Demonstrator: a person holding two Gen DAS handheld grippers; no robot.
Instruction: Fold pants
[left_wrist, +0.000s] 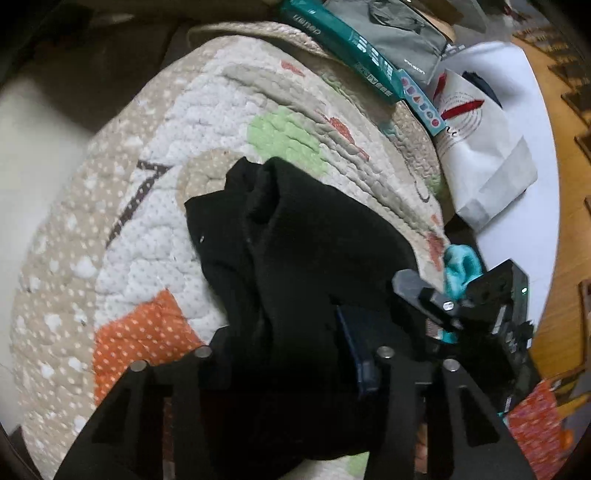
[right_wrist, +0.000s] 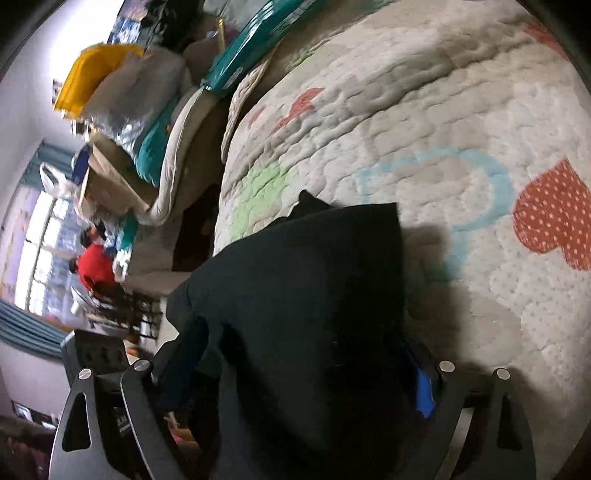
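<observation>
Looking along the left gripper (left_wrist: 291, 354), the left wrist view showed black pants (left_wrist: 295, 258) bunched between its fingers and spilling onto a patterned quilt (left_wrist: 147, 192); cloth hid the tips, so I could not tell whether they pinched it. The right gripper (left_wrist: 458, 306) sat just beside the pants' right edge. Beyond lay a teal box (left_wrist: 354, 55) with mirrored, unreadable lettering, a grey pouch (left_wrist: 406, 40) and a white paper bag (left_wrist: 480, 147). In the right wrist view, the pants (right_wrist: 306, 295) draped across the right gripper (right_wrist: 295, 369), covering its tips, grip again unclear. A red heart patch (right_wrist: 554, 221) marked the quilt (right_wrist: 406, 110); a yellow bag (right_wrist: 92, 81) sat in blurred clutter on the left.
</observation>
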